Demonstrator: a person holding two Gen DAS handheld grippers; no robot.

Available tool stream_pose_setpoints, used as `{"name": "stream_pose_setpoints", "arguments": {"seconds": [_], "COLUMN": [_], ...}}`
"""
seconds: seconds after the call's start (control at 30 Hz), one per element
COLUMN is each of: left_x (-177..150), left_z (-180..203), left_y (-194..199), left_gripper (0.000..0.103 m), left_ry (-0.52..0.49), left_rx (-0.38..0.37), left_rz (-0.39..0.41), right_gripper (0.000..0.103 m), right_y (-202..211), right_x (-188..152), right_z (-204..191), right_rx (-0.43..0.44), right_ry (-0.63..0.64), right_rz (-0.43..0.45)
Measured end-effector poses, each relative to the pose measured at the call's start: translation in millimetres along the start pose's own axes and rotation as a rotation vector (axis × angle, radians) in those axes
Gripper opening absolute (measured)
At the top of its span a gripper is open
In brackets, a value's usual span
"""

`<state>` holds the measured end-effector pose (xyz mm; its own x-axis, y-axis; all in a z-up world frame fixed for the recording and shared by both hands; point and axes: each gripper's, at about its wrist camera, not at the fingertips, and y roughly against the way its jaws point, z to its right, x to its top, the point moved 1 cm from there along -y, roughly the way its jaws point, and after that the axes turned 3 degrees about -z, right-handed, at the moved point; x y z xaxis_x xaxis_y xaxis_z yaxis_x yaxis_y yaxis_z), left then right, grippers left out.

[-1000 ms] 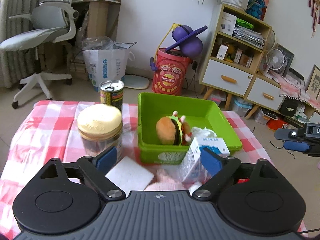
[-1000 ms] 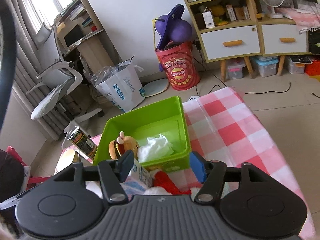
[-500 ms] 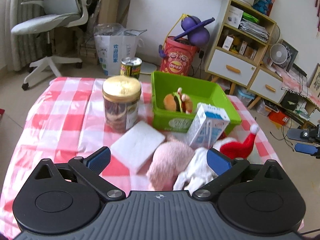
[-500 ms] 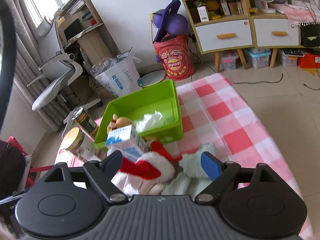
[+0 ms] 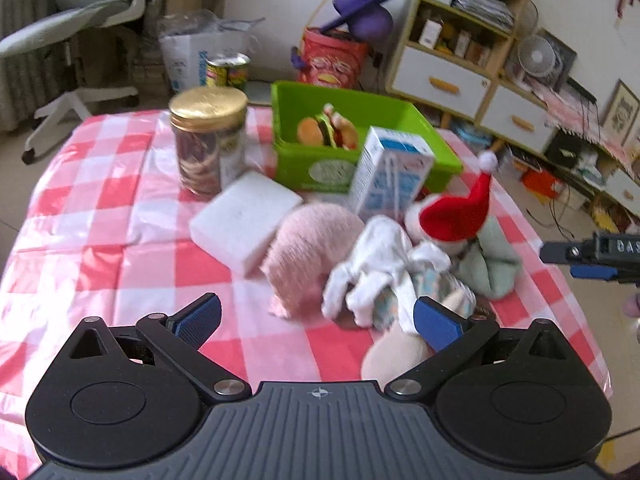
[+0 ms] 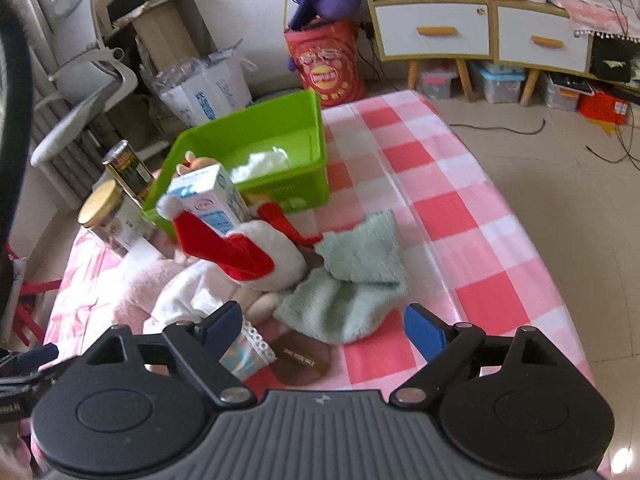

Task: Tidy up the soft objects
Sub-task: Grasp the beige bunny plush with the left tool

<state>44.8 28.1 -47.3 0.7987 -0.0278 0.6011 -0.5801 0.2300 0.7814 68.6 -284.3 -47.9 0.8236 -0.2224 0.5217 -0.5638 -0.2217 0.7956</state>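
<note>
A green bin (image 5: 362, 110) (image 6: 256, 136) at the table's far side holds a burger plush (image 5: 320, 130) and a white cloth (image 6: 262, 160). In front lies a heap of soft things: a pink plush (image 5: 310, 246), a white cloth (image 5: 376, 264), a red Santa hat (image 5: 460, 210) (image 6: 218, 246) and a mint green towel (image 5: 494, 262) (image 6: 354, 280). My left gripper (image 5: 316, 320) is open and empty, just short of the pink plush. My right gripper (image 6: 324, 322) is open and empty, over the towel's near edge.
A milk carton (image 5: 390, 178) (image 6: 210, 200), a gold-lidded jar (image 5: 206, 140) (image 6: 106, 216), a tin can (image 5: 227, 70) (image 6: 128, 168) and a white foam block (image 5: 244, 220) stand among the soft things. A brown tag (image 6: 302, 358) lies near the right gripper. The table edge drops off at right.
Both grippers have pulled back and up from the bin, so the whole heap of soft things has come into view. Both stay open and empty.
</note>
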Motion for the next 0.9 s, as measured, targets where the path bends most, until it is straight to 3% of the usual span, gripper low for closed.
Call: {"name": "stream_pose_setpoints", "arguments": {"seconds": [0.47,0.73,0.9], "left_x": [-20,-21,-20], "left_z": [35,46,47], "left_y": [-28,-44,-48], "left_gripper": [0.094,0.058,0.046], "left_ry": [-0.062,-0.075,-0.086], "left_rx": [-0.072,-0.121,-0.092], "left_rz": [-0.125,-0.193,-0.202], "right_gripper": [0.065,0.065,0.065], "right_y": [-27,-51,-66], "right_x": [-11,-6,3], "right_z": [-31,-50,-53], "right_rx": [-0.019,0.024,0.034], "right_ry": [0.124,0.165,0.150], "right_rz": [-0.061,-0.052,-0.015]}}
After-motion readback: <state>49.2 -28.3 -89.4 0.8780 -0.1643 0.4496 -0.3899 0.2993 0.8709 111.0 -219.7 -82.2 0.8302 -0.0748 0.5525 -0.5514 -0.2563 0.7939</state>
